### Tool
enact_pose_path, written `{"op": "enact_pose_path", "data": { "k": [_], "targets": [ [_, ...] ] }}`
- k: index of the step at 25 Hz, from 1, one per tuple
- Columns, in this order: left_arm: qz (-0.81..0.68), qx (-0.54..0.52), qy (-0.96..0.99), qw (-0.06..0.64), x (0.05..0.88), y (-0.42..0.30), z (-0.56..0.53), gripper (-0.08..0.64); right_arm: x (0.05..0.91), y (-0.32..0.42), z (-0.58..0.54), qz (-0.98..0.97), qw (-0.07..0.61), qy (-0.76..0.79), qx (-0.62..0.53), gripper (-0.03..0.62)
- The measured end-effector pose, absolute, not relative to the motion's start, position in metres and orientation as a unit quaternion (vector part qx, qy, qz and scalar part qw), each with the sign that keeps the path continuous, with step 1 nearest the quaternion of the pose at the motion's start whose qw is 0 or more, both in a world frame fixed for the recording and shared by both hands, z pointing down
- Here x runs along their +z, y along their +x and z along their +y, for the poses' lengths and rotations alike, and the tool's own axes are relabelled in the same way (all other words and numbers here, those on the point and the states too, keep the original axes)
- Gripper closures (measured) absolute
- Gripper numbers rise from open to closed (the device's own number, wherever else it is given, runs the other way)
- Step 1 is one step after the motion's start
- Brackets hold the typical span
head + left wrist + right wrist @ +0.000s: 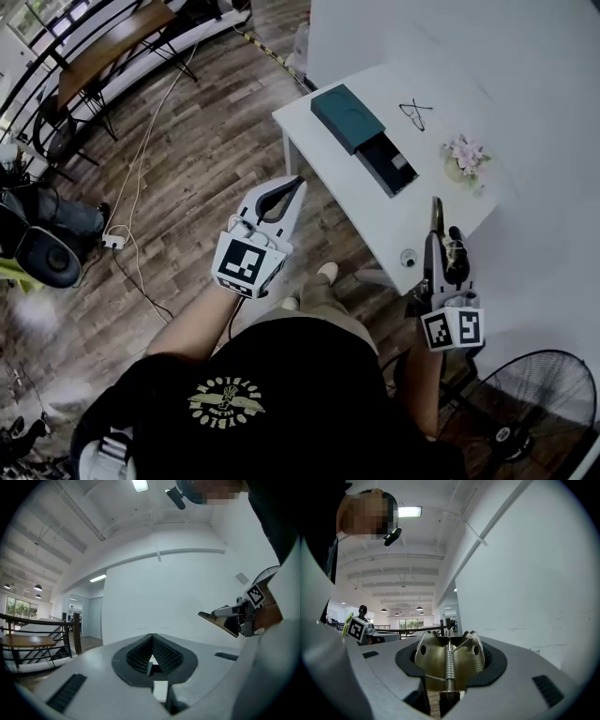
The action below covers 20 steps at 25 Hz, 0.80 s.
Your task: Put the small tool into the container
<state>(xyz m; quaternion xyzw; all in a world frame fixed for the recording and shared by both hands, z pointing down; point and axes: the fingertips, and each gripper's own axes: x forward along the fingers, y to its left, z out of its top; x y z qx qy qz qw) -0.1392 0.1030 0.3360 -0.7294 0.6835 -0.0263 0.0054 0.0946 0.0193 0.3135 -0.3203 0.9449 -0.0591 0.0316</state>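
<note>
The small tool (449, 660) is a brass spring clamp, and it sits between the jaws of my right gripper (444, 242), which is shut on it. In the head view the tool (437, 214) points up over the near edge of the white table (441, 202). The container (349, 117) is a teal box lying further back on that table, with its dark open end (388, 162) turned toward me. My left gripper (296, 181) hangs over the floor left of the table, its jaws together and nothing in them. From the left gripper view, the right gripper (240, 616) and the tool (217, 620) show at the right.
A pair of glasses (415, 112) and a small pink flower (466, 155) lie on the table past the container. A small round object (408, 258) sits at the table's near edge. A fan (534, 412) stands at the lower right. Cables and chairs are on the wooden floor to the left.
</note>
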Motion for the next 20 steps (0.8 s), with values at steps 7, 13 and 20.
{"op": "enact_pose_path", "data": {
  "k": [7, 13, 20],
  "targets": [
    [0.696, -0.038, -0.717, 0.005, 0.336, -0.157, 0.077, 0.554, 0.323, 0.087, -0.014, 0.946, 0.024, -0.316, -0.071, 0.405],
    [0.702, -0.038, -0.711, -0.004, 0.345, -0.163, 0.056, 0.554, 0.326, 0.079, -0.039, 0.949, 0.016, -0.307, -0.067, 0.405],
    [0.700, -0.036, -0.713, -0.014, 0.361, -0.167, 0.032, 0.554, 0.344, 0.072, -0.057, 0.951, -0.007, -0.302, -0.069, 0.405]
  ]
}}
